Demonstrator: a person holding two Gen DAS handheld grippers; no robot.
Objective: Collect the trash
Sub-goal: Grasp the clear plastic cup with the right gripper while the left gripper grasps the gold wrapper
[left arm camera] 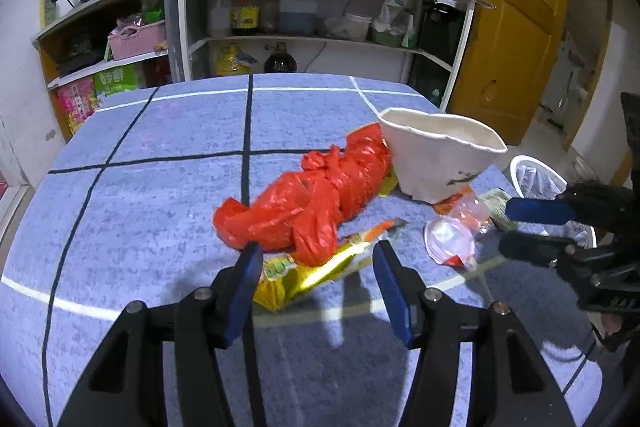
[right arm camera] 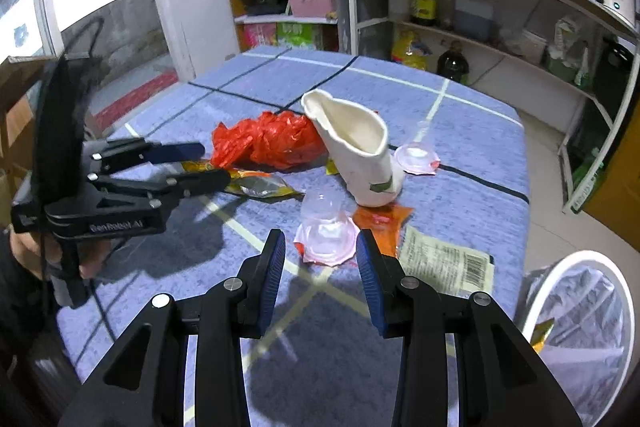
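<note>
On table [right arm camera: 480, 131]: two jelly cups [right arm camera: 326, 231]

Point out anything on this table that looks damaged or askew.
The white paper cup is crushed: its rim is squashed out of round and it leans sideways against the red plastic bag. A clear jelly cup lies tipped over by the right hand-held gripper. Wrappers lie scattered on the blue tablecloth.
</note>
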